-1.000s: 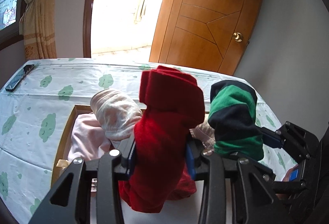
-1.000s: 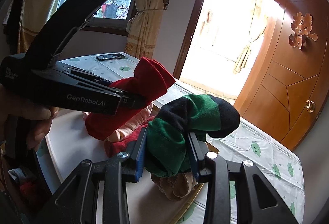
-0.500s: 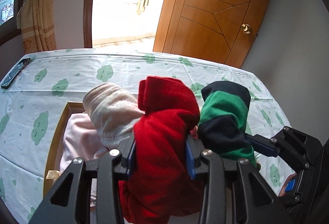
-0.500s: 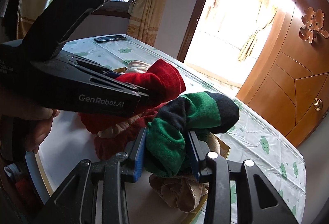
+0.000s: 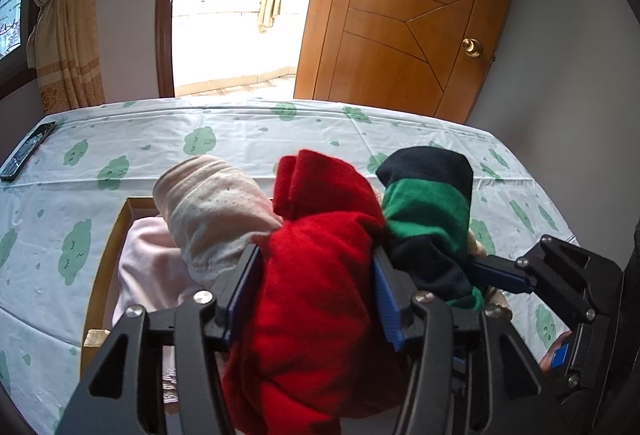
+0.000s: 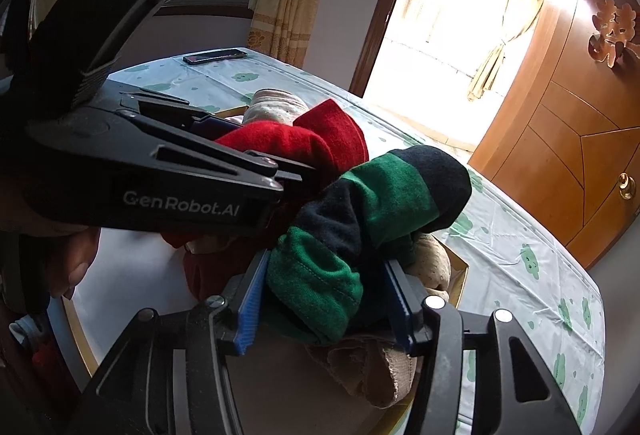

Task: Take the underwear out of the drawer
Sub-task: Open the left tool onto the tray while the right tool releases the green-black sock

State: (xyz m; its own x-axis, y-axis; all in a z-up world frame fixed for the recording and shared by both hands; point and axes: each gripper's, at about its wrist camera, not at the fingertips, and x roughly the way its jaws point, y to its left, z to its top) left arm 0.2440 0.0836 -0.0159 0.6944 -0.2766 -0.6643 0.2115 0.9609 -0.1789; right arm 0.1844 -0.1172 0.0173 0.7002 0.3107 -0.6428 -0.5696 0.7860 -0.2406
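A red garment (image 5: 320,235) lies between the blue pads of my left gripper (image 5: 316,275), whose jaws are opening and sit loosely around it. A green-and-black striped garment (image 6: 384,195) lies likewise between the pads of my right gripper (image 6: 326,287), which is opening too. Both bundles rest on a pile of clothes in a wooden-rimmed box (image 5: 110,247) on the bed. The two grippers stand side by side, the right gripper's finger (image 5: 500,277) just right of the striped garment (image 5: 428,207). A cream dotted garment (image 5: 216,203) is left of the red one.
Pale pink cloth (image 5: 148,263) and a beige piece (image 6: 376,367) also lie in the box. A white bed cover with green prints (image 5: 280,131) surrounds it, with a phone (image 5: 26,151) at its far left edge. A wooden door (image 5: 400,35) stands behind. A hand (image 6: 76,255) holds the left gripper.
Both grippers sank a little toward the pile with their garments. Between half a second ago and now, each pair of jaws spread wider and the cloth relaxed between them.
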